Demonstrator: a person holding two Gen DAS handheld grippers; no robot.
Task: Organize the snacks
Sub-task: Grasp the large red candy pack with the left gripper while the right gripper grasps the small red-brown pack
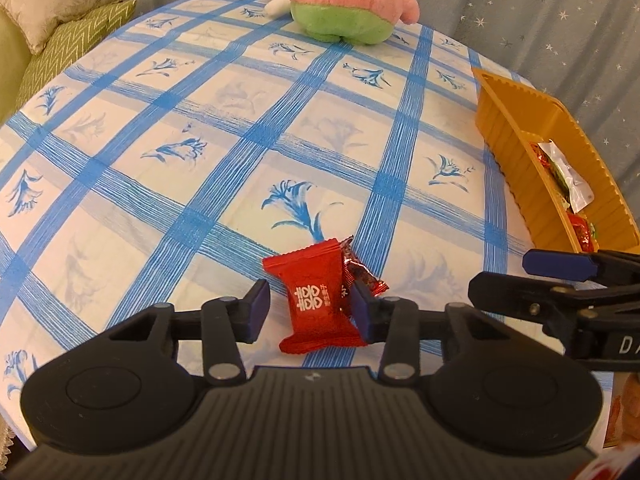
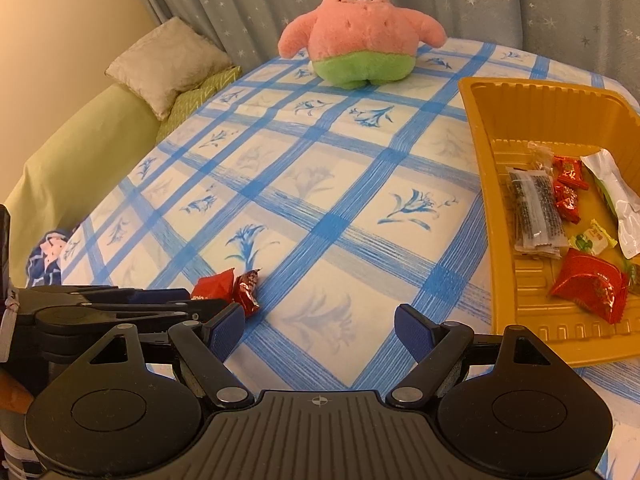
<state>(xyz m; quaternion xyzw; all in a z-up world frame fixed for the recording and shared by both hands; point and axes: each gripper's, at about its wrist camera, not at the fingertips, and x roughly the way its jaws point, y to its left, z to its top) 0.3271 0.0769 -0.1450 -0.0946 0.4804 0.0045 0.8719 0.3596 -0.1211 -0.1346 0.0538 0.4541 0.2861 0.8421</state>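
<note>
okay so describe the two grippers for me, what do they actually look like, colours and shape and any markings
Both match: the left hand-held gripper and right hand-held gripper have matte black bodies with a ribbed centre panel, two round housings, riveted black linkage arms and dark blue textured pads. White letters on the right one's side are partly cut off. No sleeves or cables are clearly visible.

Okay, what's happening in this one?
A person is sorting snacks into a yellow tray, which already holds several. The left gripper straddles a red packet on the tablecloth, a smaller candy beside it; no grip yet. The right gripper hovers open and empty.
</note>
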